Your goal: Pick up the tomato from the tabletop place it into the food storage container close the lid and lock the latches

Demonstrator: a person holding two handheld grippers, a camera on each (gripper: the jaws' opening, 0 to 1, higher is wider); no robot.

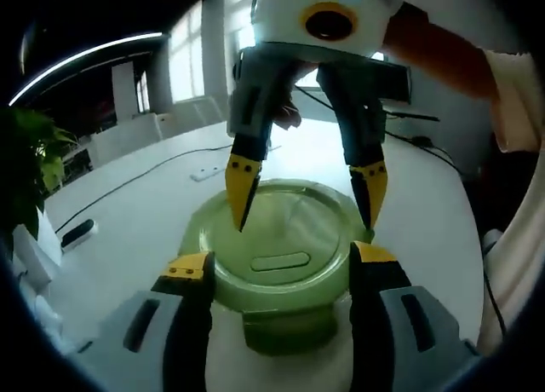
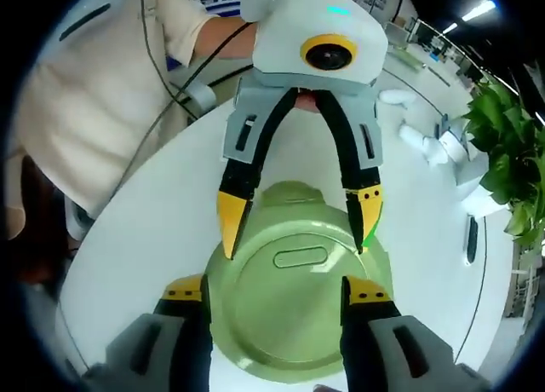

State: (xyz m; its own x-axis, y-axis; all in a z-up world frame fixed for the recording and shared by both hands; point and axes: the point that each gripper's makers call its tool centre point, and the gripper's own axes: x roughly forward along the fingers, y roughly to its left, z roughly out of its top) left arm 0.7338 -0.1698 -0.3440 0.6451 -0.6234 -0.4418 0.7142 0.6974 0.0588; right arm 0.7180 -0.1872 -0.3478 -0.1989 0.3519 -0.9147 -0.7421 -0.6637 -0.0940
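A round green food container with its lid (image 1: 281,239) on stands on the white table (image 1: 128,230); an oval recess marks the lid's centre. A latch flap (image 1: 285,332) hangs on its near side. The lid (image 2: 294,324) hides what is inside. My left gripper (image 1: 281,264) is open, its jaws straddling the container's near edge. Facing it from the far side, my right gripper (image 1: 305,196) is open too, with its yellow tips over the lid. In the right gripper view, my right gripper (image 2: 274,290) straddles the lid and the left gripper (image 2: 298,221) hovers opposite.
A black cable and a white power strip (image 1: 207,172) lie on the far table. A black remote-like object (image 1: 77,233) rests at the left, near a potted plant (image 1: 34,153). White items (image 2: 426,141) and a plant (image 2: 502,153) sit beyond. The person's cream shirt (image 2: 85,94) is close by.
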